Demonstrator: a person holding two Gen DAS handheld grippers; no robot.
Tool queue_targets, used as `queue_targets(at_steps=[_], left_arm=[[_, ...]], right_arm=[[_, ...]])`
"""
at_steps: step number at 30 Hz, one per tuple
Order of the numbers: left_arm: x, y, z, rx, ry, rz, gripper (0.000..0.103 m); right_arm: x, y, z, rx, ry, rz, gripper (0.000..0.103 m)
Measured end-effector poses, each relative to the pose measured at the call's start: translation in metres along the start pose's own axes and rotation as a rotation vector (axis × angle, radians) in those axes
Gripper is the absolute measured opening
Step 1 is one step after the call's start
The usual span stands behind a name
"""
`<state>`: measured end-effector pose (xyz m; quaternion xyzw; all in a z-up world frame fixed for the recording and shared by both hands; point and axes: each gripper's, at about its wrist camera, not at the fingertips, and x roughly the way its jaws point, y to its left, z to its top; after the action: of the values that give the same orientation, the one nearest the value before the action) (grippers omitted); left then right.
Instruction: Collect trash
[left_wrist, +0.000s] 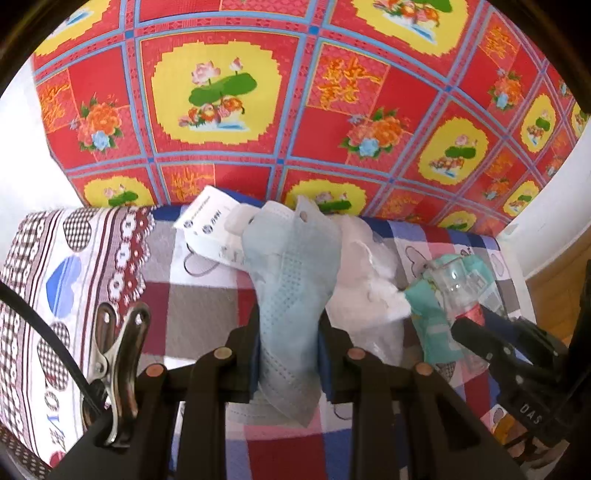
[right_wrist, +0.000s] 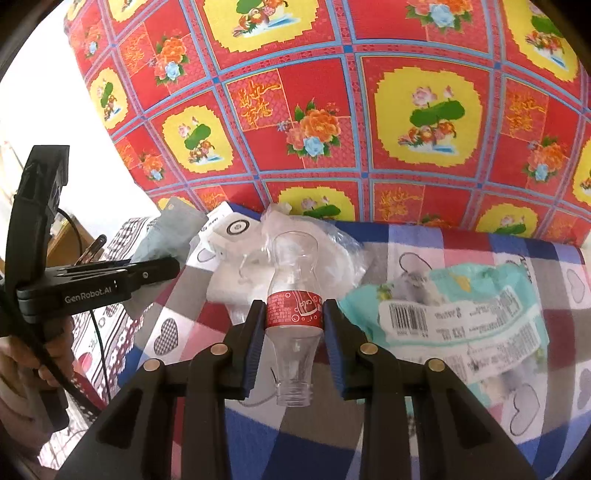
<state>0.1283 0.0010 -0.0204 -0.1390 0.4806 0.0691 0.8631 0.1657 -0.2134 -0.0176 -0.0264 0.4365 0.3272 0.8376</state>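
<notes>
My left gripper (left_wrist: 289, 325) is shut on a light blue face mask (left_wrist: 291, 266), which stands up between the fingers above the checked cloth. My right gripper (right_wrist: 294, 314) is shut on a clear plastic cola bottle (right_wrist: 294, 295) at its red label, neck toward the camera. The right gripper with the bottle also shows at the right of the left wrist view (left_wrist: 469, 317). The left gripper shows at the left of the right wrist view (right_wrist: 155, 273), with the mask (right_wrist: 162, 232) in it.
A teal wrapper (right_wrist: 454, 306) lies right of the bottle. A white paper box (right_wrist: 229, 232), crumpled clear plastic (right_wrist: 332, 243) and white tissue (left_wrist: 365, 280) lie behind. A red flowered cloth (right_wrist: 332, 110) rises at the back. A metal clip (left_wrist: 118, 343) holds patterned fabric (left_wrist: 55, 280) at left.
</notes>
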Motion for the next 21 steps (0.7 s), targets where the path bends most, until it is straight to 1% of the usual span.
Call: queue_targets(at_steps=[8,15,21], left_arm=[[-0.006,-0.023,-0.025,-0.014,0.009,0.001,0.026],[-0.01,-0.042,-0.042,-0.006,0.02,-0.003,0.026],[-0.015,-0.056,-0.052,0.042,0.031,-0.026,0.026]], right_arm=[[-0.018,-0.004,-0.021,-0.015,0.008,0.016,0.032],[-0.031,-0.005,-0.036,-0.017,0.009,0.031,0.032],[-0.043,-0.005,-0.052,0.026,0.0,0.023,0.032]])
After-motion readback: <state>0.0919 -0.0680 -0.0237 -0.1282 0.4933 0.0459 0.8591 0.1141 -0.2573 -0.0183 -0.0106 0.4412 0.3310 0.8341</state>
